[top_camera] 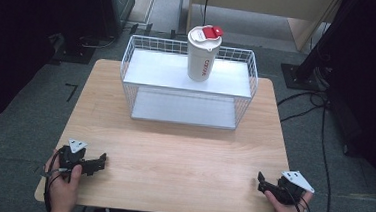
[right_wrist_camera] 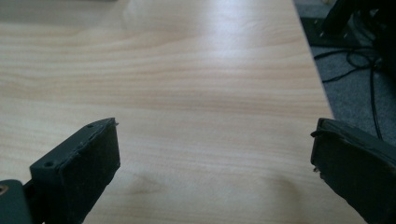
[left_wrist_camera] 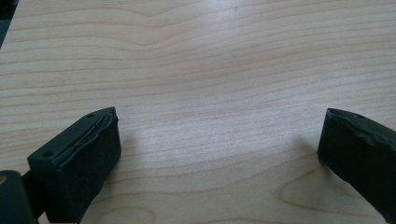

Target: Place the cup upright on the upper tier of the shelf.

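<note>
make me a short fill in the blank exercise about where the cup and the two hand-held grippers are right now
1. The white plastic cup with a red flip lid stands upright on the ____ shelf of the white wire rack.
2. The left hand-held gripper and the right hand-held gripper both have their jaws ____.
3. Both grippers rest near the ____ edge of the light wooden table, far from the cup.

Missing words: top; open; near (the person's)

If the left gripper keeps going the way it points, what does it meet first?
Probably nothing: the left gripper points right, low across bare table, jaws open. The rack and cup sit off that line, though depth is hard to judge.
</note>
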